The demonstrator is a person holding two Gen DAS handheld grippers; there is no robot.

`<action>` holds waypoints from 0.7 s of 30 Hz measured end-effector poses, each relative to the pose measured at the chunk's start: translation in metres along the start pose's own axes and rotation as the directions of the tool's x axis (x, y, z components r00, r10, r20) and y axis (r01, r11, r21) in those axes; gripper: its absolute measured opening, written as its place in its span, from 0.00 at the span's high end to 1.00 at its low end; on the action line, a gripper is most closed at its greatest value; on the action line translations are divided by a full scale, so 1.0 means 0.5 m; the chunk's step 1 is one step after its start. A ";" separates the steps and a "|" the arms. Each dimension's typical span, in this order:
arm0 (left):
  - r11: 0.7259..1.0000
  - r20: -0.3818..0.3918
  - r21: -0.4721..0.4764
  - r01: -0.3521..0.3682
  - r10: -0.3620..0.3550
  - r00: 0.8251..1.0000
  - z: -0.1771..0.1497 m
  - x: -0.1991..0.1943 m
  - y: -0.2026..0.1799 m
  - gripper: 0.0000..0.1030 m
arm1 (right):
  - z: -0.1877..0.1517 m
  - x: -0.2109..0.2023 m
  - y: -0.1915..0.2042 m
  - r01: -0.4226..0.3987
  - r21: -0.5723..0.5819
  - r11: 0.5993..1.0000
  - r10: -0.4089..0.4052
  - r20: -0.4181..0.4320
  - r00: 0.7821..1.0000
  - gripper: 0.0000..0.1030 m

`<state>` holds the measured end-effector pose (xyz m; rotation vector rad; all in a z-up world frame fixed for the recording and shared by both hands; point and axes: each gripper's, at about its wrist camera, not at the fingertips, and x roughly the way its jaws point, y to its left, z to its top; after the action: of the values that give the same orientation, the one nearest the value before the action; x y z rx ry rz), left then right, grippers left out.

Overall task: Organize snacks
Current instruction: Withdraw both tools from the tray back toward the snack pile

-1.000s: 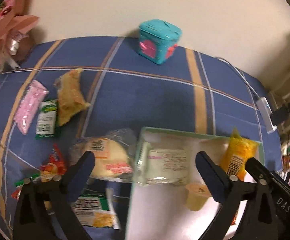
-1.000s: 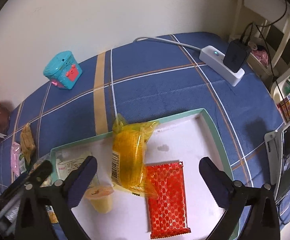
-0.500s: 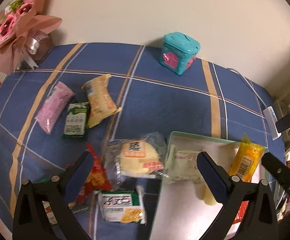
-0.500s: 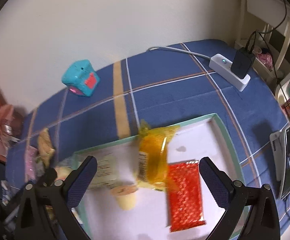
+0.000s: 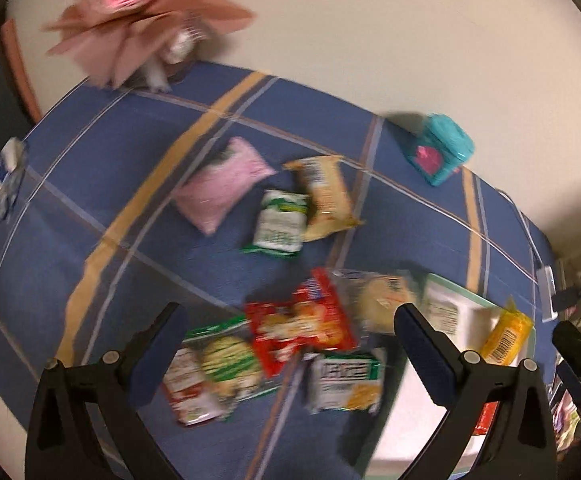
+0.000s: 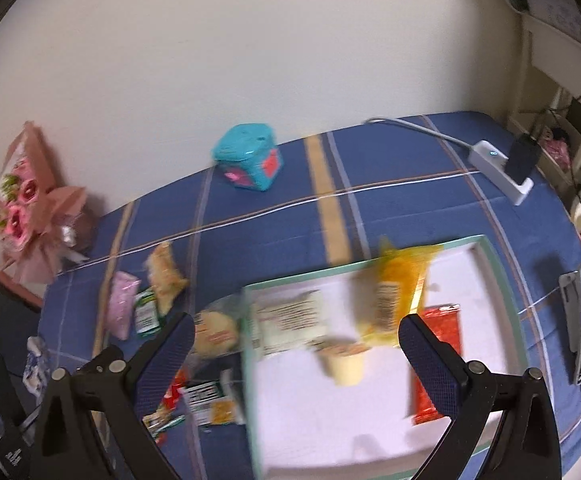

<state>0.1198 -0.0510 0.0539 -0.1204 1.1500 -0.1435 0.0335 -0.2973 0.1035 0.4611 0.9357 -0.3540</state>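
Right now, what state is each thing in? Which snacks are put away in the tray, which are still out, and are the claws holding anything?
Left claw: open, empty.
Right claw: open, empty.
Tray: partly filled.
Yellow pack: in tray.
Red bar: flat in tray.
Jelly cup: in tray.
White pack: in tray.
Pink pack: out on cloth.
Red bag: out on cloth.
Charger: plugged into the power strip.

The left gripper (image 5: pixel 288 340) fills the lower part of its frame, both blue-padded fingers spread wide with nothing between them. The right gripper (image 6: pixel 294 350) sits likewise low in its frame, fingers parted wide and empty.
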 end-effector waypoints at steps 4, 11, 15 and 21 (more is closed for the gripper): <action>0.998 -0.007 -0.059 -0.018 0.017 1.000 0.001 -0.009 0.063 0.00 | -0.021 -0.003 0.050 -0.026 -0.024 0.999 0.025 -0.017 1.000 0.00; 0.992 -0.014 -0.122 -0.037 0.035 0.999 -0.003 -0.017 0.147 0.00 | -0.066 0.020 0.145 -0.035 -0.126 0.991 0.026 -0.070 0.997 0.00; 0.988 -0.046 -0.145 -0.049 0.043 0.998 -0.007 -0.002 0.179 0.00 | -0.089 0.051 0.180 -0.051 -0.165 0.985 0.032 -0.114 0.993 0.00; 0.988 -0.134 -0.141 -0.056 0.037 0.990 -0.018 0.058 0.192 0.00 | -0.131 0.119 0.209 -0.062 -0.215 0.975 0.018 -0.197 0.980 0.05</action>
<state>0.1282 0.0382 0.0083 -0.2143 1.2931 -0.0263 0.0719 -0.1799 0.0441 0.3136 1.1404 -0.1666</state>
